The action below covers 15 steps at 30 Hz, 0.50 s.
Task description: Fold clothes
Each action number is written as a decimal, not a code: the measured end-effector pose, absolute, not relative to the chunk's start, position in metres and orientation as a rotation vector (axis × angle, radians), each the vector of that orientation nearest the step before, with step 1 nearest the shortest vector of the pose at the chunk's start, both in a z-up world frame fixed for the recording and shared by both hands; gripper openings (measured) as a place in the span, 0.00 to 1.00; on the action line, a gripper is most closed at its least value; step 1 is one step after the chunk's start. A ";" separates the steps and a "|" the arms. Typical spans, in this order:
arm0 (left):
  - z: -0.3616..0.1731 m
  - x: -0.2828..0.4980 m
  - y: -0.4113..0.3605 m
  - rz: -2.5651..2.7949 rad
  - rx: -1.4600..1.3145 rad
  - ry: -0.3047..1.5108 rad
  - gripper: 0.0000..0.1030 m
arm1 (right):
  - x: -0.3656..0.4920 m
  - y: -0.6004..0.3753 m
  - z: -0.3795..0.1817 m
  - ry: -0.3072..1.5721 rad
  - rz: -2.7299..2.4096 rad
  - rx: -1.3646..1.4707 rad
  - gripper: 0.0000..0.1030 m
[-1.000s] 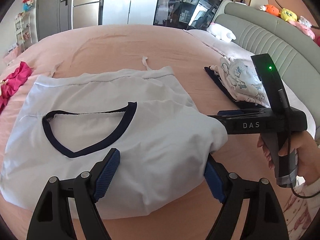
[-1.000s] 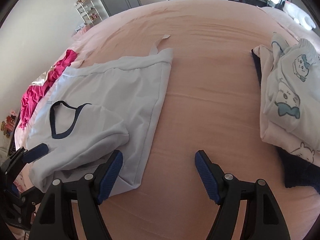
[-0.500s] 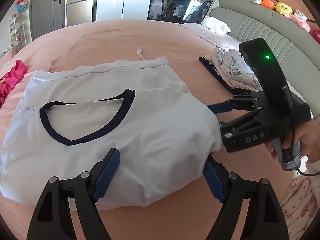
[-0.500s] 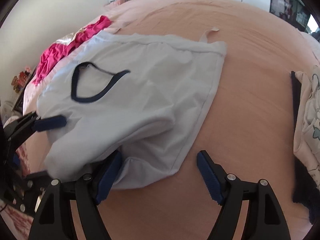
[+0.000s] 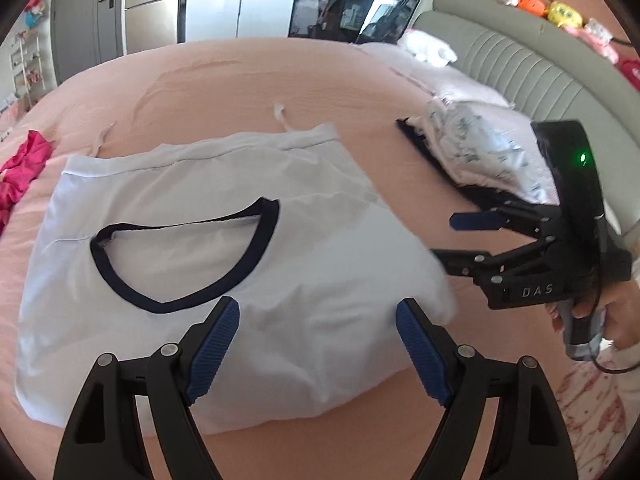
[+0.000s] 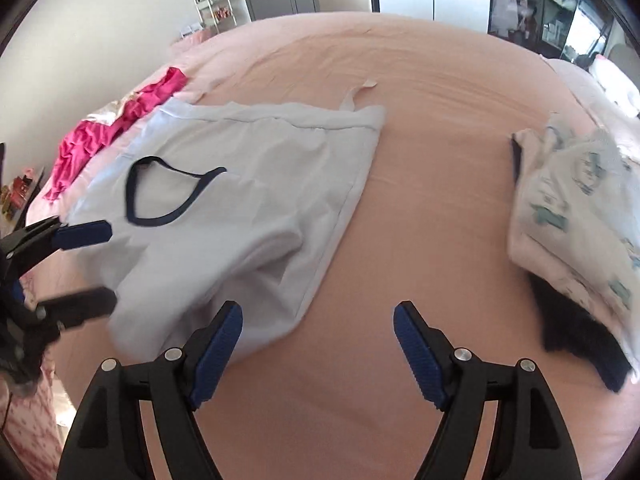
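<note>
A white shirt [image 5: 248, 264] with a navy collar lies folded on the pink bed [image 5: 248, 92]. My left gripper [image 5: 318, 344] hovers open over the shirt's near edge, the cloth lying slack below its blue pads [image 5: 216, 340]. Just off the shirt's right edge, my right gripper [image 5: 444, 240] is held by a hand, jaws open and empty. In the right wrist view the right gripper [image 6: 318, 350] stands open above bare sheet beside the shirt [image 6: 248, 200]. The left gripper [image 6: 86, 268] shows at the left edge.
A folded pile of printed pale clothes on a dark garment [image 5: 480, 152] [image 6: 572, 200] sits to the right of the shirt. A bright pink garment [image 5: 20, 176] [image 6: 112, 132] lies at the far left. A padded grey headboard [image 5: 532, 76] runs behind the pile.
The right gripper has drawn away from the shirt's right edge and rolled, so both its fingers now show. The shirt and the left gripper stay as they were.
</note>
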<state>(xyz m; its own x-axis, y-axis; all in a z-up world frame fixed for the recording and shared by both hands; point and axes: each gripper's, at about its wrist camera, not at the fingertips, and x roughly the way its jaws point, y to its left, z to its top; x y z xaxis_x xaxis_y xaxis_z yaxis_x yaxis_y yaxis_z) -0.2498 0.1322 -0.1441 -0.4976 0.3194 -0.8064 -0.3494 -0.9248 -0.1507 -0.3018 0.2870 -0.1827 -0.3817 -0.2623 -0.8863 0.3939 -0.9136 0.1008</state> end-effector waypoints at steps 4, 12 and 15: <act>-0.151 -0.252 0.130 2.433 -1.301 0.027 0.78 | -0.311 0.269 -0.197 0.249 -2.299 1.447 0.83; -0.164 -0.243 0.142 2.372 -1.299 0.228 0.78 | -0.268 0.255 -0.194 0.391 -2.031 1.415 0.82; -0.160 -0.234 0.146 2.349 -1.254 0.374 0.78 | -0.258 0.273 -0.197 0.566 -2.049 1.537 0.85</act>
